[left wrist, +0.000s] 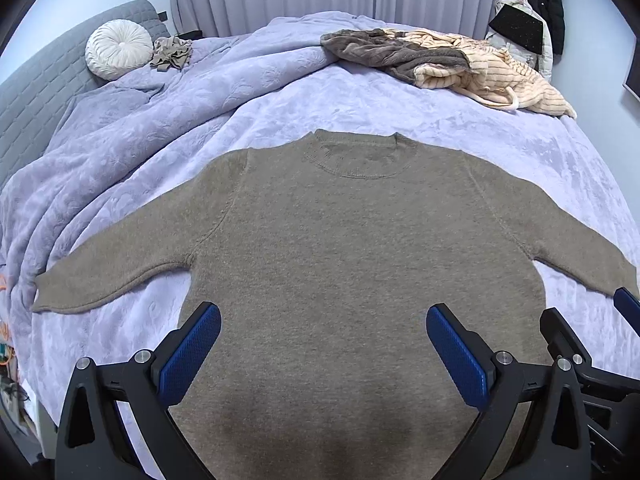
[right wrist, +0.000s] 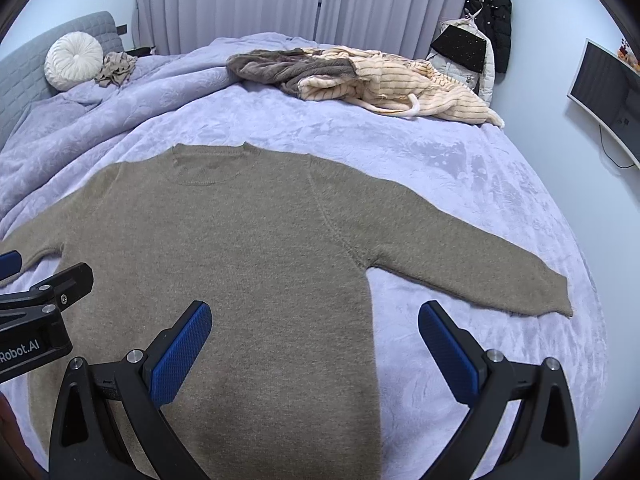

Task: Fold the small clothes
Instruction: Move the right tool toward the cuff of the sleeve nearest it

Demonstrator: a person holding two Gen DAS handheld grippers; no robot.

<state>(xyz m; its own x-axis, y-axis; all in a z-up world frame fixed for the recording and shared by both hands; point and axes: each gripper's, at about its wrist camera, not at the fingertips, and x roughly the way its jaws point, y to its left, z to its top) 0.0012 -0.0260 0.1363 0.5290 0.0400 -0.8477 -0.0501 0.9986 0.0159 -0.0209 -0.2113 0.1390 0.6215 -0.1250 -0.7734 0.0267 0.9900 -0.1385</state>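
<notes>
A taupe knit sweater [left wrist: 344,248] lies flat and face up on the lavender bedspread [left wrist: 400,104], collar at the far side, both sleeves spread out sideways. My left gripper [left wrist: 323,340] hovers open over the sweater's lower body, nothing between its blue pads. In the right wrist view the same sweater [right wrist: 240,240] fills the left half, its right sleeve [right wrist: 480,268] stretching toward the bed's edge. My right gripper [right wrist: 314,344] is open above the sweater's lower right side seam. Part of the right gripper [left wrist: 592,356] shows at the left view's right edge.
A heap of brown and cream striped clothes [left wrist: 440,64] lies at the far side of the bed. A round white cushion [left wrist: 119,49] and a small crumpled beige garment [left wrist: 171,54] sit near the grey headboard [left wrist: 36,92]. Curtains, hanging coats [right wrist: 490,20] and a monitor [right wrist: 608,92] stand beyond.
</notes>
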